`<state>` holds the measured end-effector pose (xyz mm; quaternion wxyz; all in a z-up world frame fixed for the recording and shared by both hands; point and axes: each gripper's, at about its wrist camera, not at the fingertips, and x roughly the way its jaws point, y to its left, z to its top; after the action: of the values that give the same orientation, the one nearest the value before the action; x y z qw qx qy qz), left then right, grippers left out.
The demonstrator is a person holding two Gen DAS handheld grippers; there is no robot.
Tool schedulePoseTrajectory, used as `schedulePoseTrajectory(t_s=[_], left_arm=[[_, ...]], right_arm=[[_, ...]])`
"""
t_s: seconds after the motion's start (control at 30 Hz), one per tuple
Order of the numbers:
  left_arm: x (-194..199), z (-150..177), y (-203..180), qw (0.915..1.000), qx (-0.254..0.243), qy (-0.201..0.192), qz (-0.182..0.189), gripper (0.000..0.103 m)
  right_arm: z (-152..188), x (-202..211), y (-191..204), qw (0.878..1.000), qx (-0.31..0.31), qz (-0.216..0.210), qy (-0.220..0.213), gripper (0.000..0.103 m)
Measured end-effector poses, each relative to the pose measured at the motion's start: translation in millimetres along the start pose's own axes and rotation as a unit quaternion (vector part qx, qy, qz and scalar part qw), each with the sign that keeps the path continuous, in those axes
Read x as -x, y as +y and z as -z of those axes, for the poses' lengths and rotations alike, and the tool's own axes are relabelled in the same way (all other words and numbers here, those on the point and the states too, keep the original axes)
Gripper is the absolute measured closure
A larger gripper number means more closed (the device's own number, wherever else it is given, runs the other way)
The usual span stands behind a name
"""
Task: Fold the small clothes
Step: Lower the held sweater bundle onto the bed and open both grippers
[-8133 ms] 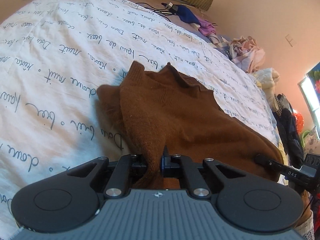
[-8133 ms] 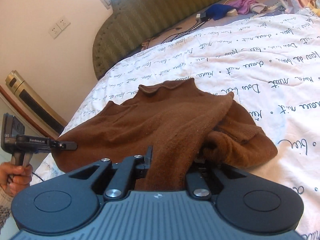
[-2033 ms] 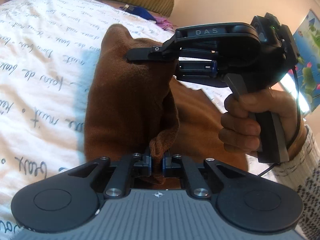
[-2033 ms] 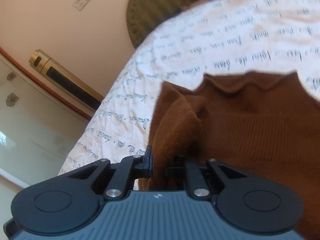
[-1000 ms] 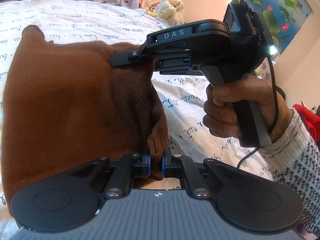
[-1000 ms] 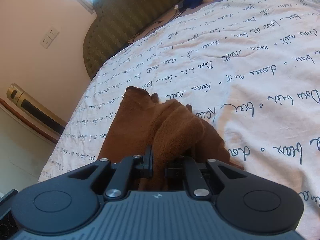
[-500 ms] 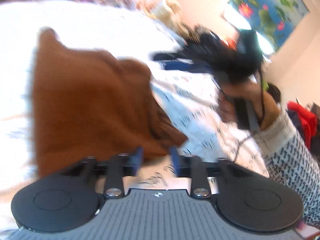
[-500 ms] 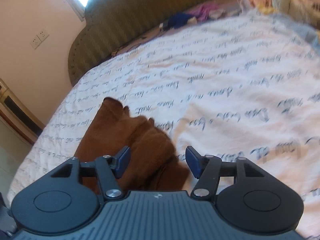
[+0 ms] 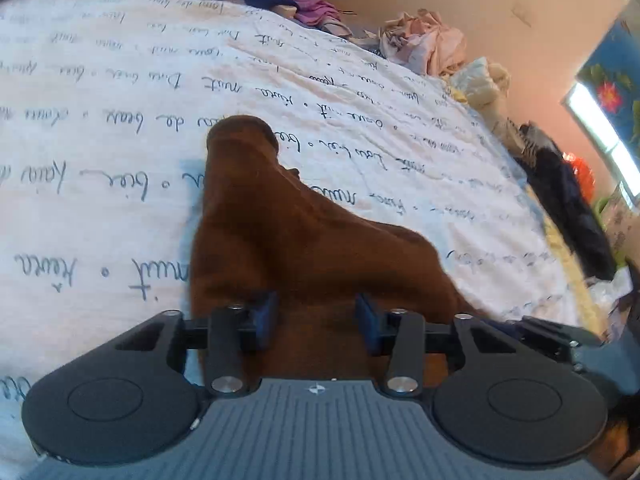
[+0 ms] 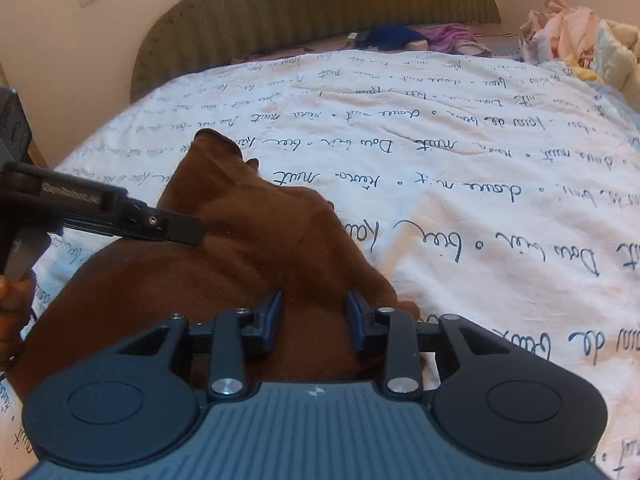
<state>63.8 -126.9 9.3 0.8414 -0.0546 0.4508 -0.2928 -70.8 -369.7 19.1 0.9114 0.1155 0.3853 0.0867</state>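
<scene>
Both hand-held grippers, left [image 9: 316, 316] and right [image 10: 313, 316], spread over lumpy brown sweater [image 9: 288, 240] on bed [image 9: 100, 100]; uneven bulges could let fold flop open.

Bedroom — bed [image 10: 440, 128], headboard [image 10: 320, 12], strewn clothes [image 10: 560, 28].

Both cameras are sitting just behind their own tool and looking forward along its fingers, low and close over the bed [image 9: 120, 80]. The left view is facing across the bed toward the far wall and clothes pile [image 9: 424, 40]; the right view is facing the headboard [image 10: 320, 12]. Both are sharing the brown garment [image 9: 288, 232], the bedspread and that pile.
</scene>
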Motion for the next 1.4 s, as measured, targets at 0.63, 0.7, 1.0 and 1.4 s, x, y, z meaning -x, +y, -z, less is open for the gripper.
schedulePoseTrajectory(t_s=[0.63, 0.7, 1.0, 1.4], left_arm=[[74, 119, -42, 0.9935, -0.110, -0.005, -0.026, 0.018], [86, 118, -44, 0.9942, -0.104, -0.004, -0.029, 0.018], [94, 143, -24, 0.9963, -0.081, 0.026, -0.013, 0.013], [115, 91, -37, 0.9957, -0.044, -0.067, 0.046, 0.002]], right_arm=[[67, 72, 32, 0.998, 0.056, 0.019, -0.017, 0.071], [71, 90, 36, 0.999, 0.039, 0.007, -0.028, 0.072], [105, 106, 73, 0.996, 0.063, -0.043, -0.054, 0.074], [76, 104, 66, 0.992, 0.065, 0.029, -0.105, 0.071]])
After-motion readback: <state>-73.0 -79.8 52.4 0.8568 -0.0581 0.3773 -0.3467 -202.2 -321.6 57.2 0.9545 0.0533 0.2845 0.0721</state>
